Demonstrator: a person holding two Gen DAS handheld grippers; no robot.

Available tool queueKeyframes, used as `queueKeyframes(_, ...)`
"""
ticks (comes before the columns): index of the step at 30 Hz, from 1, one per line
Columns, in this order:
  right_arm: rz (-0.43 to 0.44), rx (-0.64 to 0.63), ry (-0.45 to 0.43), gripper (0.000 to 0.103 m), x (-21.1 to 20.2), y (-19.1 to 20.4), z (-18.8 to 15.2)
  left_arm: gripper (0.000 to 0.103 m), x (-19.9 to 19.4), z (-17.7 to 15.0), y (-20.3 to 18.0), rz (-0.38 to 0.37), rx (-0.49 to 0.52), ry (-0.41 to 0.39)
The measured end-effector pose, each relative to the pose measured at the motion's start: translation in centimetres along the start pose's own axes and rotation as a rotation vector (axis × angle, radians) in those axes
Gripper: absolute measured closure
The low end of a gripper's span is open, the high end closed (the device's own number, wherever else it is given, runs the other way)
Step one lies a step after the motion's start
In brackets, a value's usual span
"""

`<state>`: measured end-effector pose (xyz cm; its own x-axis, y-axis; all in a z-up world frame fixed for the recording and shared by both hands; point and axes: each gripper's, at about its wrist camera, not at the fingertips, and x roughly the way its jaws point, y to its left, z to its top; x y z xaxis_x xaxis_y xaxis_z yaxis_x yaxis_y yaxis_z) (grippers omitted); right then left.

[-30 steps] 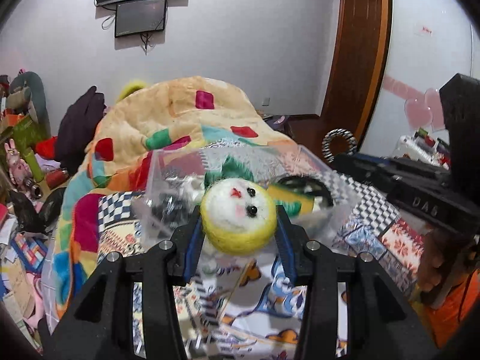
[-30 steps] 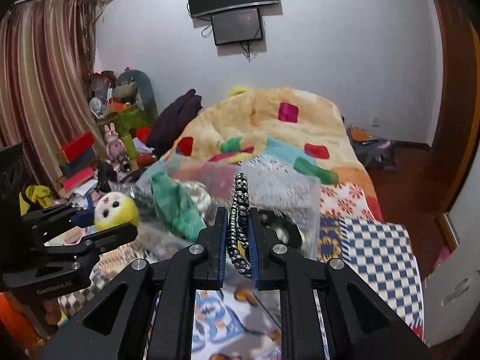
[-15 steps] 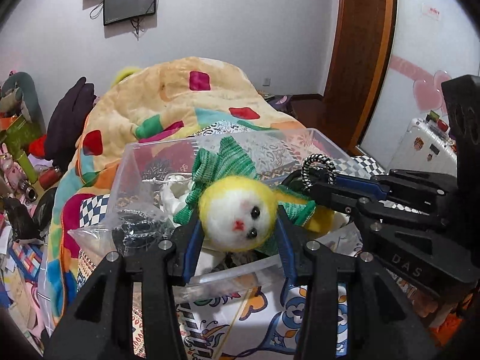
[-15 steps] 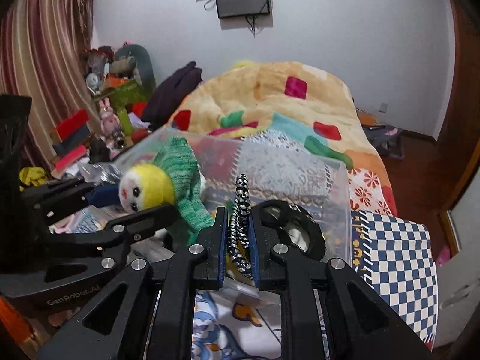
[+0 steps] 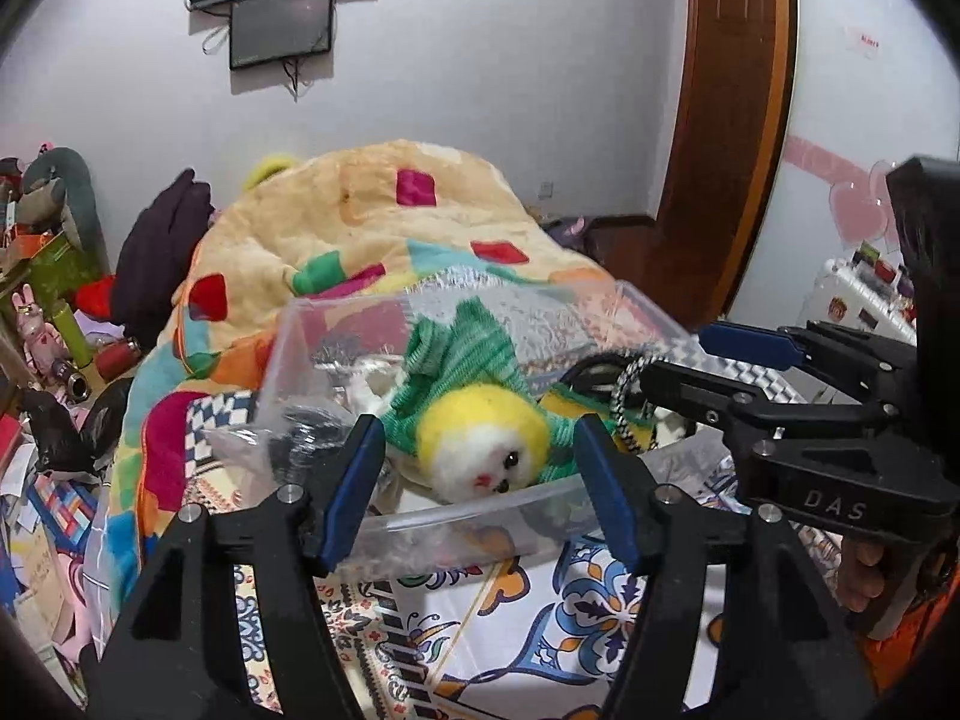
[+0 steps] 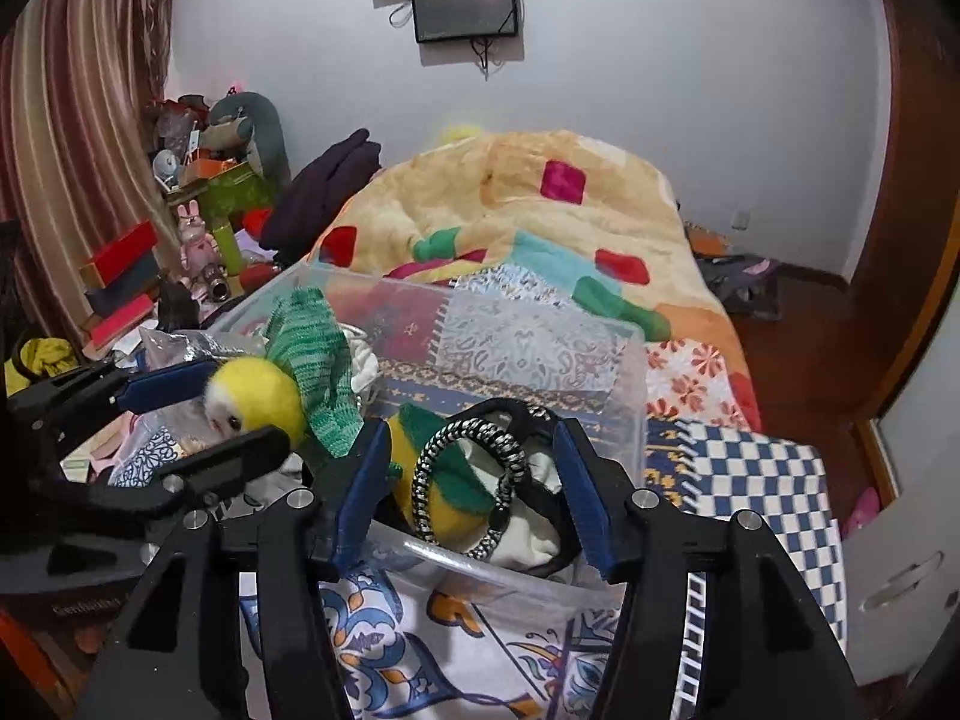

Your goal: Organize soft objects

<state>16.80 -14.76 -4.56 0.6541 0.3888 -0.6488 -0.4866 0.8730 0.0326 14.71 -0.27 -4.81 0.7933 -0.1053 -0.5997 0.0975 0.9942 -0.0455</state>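
A clear plastic bin (image 5: 480, 513) stands on the patterned bedsheet; it also shows in the right wrist view (image 6: 624, 360). A yellow plush doll with a white face (image 5: 486, 444) and green knit body lies inside it, also seen in the right wrist view (image 6: 252, 390). My left gripper (image 5: 474, 480) is open, its blue pads either side of the doll without touching it. A black-and-white braided band (image 6: 465, 480) lies in the bin on a yellow-green soft item. My right gripper (image 6: 468, 486) is open around the band, over the bin's near rim.
A quilted blanket (image 6: 510, 210) with coloured patches is heaped behind the bin. Toys, boxes and clutter (image 6: 180, 228) stack up at the left by the curtain. A checked cloth (image 6: 750, 480) lies at the right. A wooden door (image 5: 732, 120) and a wall screen (image 6: 465, 6) are at the back.
Both grippers opened. The doll dropped from the left gripper into the bin, and the braided band fell from the right gripper into the bin.
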Motion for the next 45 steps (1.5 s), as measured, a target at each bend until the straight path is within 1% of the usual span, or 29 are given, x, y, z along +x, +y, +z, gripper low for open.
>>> queueKeyframes(5,0.004,-0.012,-0.062,0.050,-2.6,0.3,0.6,0.038,-3.3,0.5,-0.1,0.001,0.000,-0.095)
queueKeyframes(7,0.015,-0.011,-0.098,0.050,-4.1,0.5,0.8,0.038,-4.8,0.7,-0.2,0.004,-0.004,-0.140)
queueKeyframes(10,0.016,-0.018,-0.158,0.050,-6.4,0.9,1.2,0.036,-6.7,1.0,-0.1,-0.009,-0.017,-0.187)
queueKeyframes(12,0.016,-0.022,-0.200,0.050,-7.9,1.1,1.4,0.033,-8.1,1.1,-0.1,-0.014,-0.023,-0.221)
queueKeyframes(15,0.028,-0.020,-0.240,0.050,-9.5,1.2,1.5,0.029,-9.9,1.1,-0.3,-0.014,-0.020,-0.265)
queueKeyframes(18,0.042,-0.019,-0.265,0.049,-10.6,1.6,1.3,0.018,-11.6,0.7,-0.7,-0.015,-0.012,-0.302)
queueKeyframes(19,0.049,-0.017,-0.271,0.043,-10.9,1.7,1.2,0.013,-12.1,0.5,-0.8,-0.017,-0.013,-0.314)
queueKeyframes(20,0.051,-0.016,-0.276,0.033,-11.1,1.8,1.1,0.011,-12.6,0.3,-0.9,-0.021,-0.015,-0.327)
queueKeyframes(21,0.045,-0.015,-0.293,0.028,-11.4,2.0,0.9,0.010,-13.1,0.1,-1.0,-0.025,-0.016,-0.339)
queueKeyframes(22,0.034,-0.017,-0.308,0.021,-11.7,2.2,0.7,0.008,-13.3,0.0,-1.1,-0.026,-0.016,-0.346)
queueKeyframes(23,0.024,-0.022,-0.318,0.019,-12.0,2.5,0.4,0.004,-13.8,-0.1,-1.2,-0.025,-0.013,-0.354)
queueKeyframes(25,0.011,-0.027,-0.330,0.019,-12.5,2.8,0.0,0.002,-14.3,-0.4,-1.4,-0.022,-0.011,-0.371)
queueKeyframes(29,0.023,-0.021,-0.345,0.017,-13.0,3.1,-0.4,0.001,-15.0,-1.0,-1.8,-0.029,-0.009,-0.387)
queueKeyframes(38,0.012,-0.024,-0.386,0.011,-13.6,3.0,-1.5,0.000,-15.2,-1.6,-2.0,-0.026,-0.014,-0.396)
queueKeyframes(45,0.018,-0.022,-0.392,0.010,-13.8,3.0,-2.1,0.000,-15.3,-1.9,-1.9,-0.018,-0.022,-0.401)
